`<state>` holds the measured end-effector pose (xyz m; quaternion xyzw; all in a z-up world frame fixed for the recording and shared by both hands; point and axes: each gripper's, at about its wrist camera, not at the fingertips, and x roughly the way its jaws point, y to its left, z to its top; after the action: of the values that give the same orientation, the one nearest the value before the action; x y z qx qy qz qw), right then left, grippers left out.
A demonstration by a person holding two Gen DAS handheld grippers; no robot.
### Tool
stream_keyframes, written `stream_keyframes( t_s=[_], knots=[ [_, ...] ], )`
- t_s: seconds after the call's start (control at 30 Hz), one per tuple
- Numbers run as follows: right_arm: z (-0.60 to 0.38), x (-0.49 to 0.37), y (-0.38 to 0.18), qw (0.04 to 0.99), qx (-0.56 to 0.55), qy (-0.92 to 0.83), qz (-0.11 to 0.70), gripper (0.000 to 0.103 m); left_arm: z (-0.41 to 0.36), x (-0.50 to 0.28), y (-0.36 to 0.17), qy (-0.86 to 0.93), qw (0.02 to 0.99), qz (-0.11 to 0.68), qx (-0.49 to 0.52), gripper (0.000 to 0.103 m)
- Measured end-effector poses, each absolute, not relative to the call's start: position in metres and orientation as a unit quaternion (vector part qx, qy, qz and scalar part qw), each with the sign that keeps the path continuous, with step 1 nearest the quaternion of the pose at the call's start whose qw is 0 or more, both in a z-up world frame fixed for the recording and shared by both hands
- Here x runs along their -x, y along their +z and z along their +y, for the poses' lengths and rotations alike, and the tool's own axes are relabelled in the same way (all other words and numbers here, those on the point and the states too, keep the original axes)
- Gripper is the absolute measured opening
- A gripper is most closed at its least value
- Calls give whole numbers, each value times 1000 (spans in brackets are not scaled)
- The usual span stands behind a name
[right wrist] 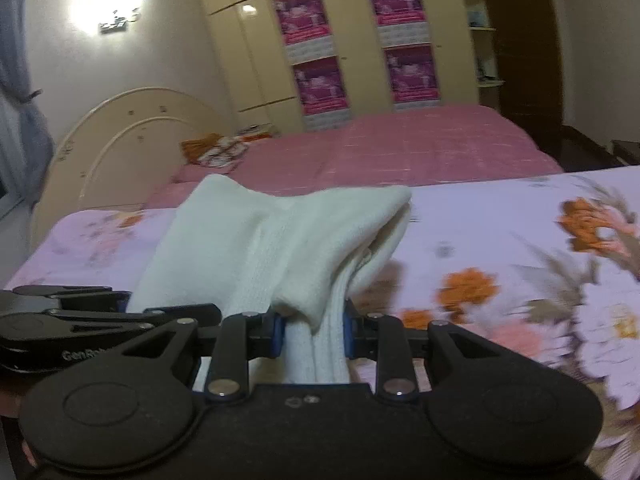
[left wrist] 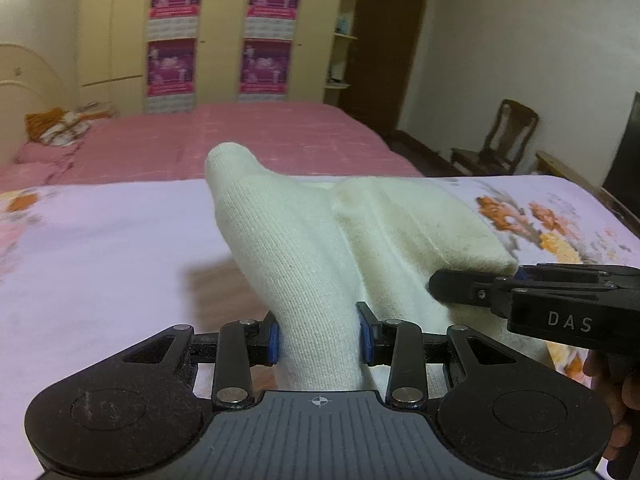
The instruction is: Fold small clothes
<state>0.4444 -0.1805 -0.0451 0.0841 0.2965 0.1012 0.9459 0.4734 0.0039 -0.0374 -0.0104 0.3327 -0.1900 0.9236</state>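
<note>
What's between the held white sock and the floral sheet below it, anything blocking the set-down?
Nothing visible. The left gripper and right gripper are both shut on the white sock, which is lifted above the floral sheet. The sheet around and under it shows only its print and the sock's shadow; directly under the grippers is hidden.

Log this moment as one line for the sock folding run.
step: mid-fold | left claw: shut on white sock | right claw: shut on white sock | sock: lifted over floral sheet
</note>
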Motion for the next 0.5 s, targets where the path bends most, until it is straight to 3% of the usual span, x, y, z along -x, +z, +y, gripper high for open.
stream_keyframes(
  t_s=[0.4,0.47,0.5],
  knots=[
    [-47,-433,-71,920,-99,185,330,26,140,-424,-65,-120,921,371,16,37],
    [-40,-434,-80,913,-103,190,345,27,147,-423,-83,-112,915,386,31,41],
    [-38,-434,-85,910,-104,188,354,27,150,-421,-91,-105,915,387,41,49]
  ],
)
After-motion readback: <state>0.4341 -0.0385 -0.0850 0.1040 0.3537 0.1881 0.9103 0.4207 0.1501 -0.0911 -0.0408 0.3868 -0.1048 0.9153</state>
